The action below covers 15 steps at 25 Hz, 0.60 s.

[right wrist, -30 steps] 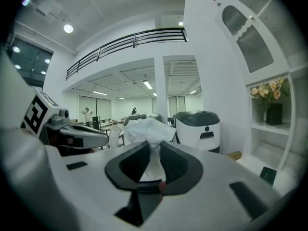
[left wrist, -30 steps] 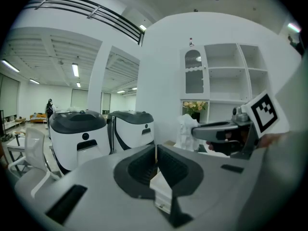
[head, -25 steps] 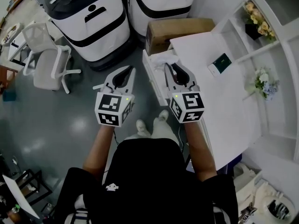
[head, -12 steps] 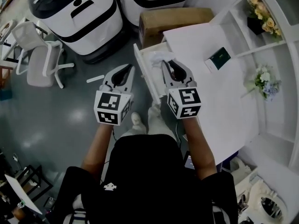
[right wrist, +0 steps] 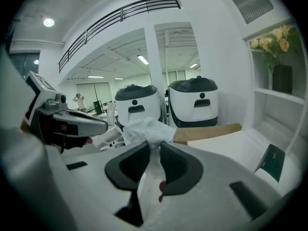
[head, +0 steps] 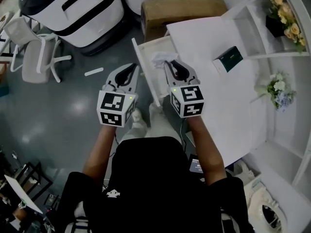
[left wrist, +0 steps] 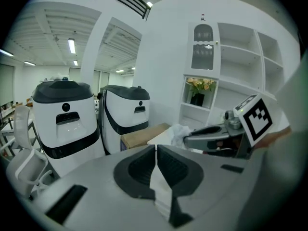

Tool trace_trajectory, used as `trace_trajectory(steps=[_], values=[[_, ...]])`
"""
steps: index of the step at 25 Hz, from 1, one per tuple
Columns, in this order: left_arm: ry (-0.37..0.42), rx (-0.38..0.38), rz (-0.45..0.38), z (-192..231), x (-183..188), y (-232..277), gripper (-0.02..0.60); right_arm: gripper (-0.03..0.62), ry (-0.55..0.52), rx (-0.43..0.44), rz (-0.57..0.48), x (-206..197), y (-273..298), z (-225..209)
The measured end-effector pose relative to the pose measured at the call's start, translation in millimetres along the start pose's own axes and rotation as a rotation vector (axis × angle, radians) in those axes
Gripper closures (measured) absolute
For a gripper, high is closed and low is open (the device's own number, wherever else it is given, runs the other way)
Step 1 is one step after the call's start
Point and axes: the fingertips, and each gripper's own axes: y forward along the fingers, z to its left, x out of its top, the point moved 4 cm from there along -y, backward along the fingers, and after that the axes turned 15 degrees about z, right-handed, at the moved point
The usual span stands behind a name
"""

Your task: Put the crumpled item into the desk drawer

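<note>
A crumpled white item [head: 161, 58] is pinched at the tips of my right gripper [head: 166, 63]. In the head view it hangs over the near end of the open white desk drawer [head: 145, 79]. The right gripper view shows the jaws of that gripper [right wrist: 154, 146] shut on the crumpled item [right wrist: 144, 128]. My left gripper [head: 132, 68] hovers left of the drawer's front panel, over the floor. Its jaws [left wrist: 156, 148] are shut with nothing between them. From the left gripper view, the crumpled item [left wrist: 179, 131] sticks out of the right gripper's tips.
The white desk [head: 228, 101] carries a small green box [head: 228, 58]. A cardboard box [head: 182, 8] and two white machines [head: 73, 8] stand beyond the drawer. A white chair [head: 36, 47] is at the far left. Shelves with flowers [head: 285, 25] run along the right.
The head view has swung, so the drawer and desk sit lower and further left. Both grippers have edged forward. The crumpled item now shows plainly at the right gripper's tips.
</note>
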Motion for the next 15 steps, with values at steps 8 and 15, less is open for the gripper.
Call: trace_trajectory(steps=[8, 15], values=[[-0.030, 0.016, 0.053, 3, -16, 30, 0.568, 0.531, -0.007, 0.036, 0.159, -38, 52, -15], [-0.064, 0.025, 0.090, 10, -32, 46, 0.568, 0.531, -0.009, 0.049, 0.277, -67, 89, -23]])
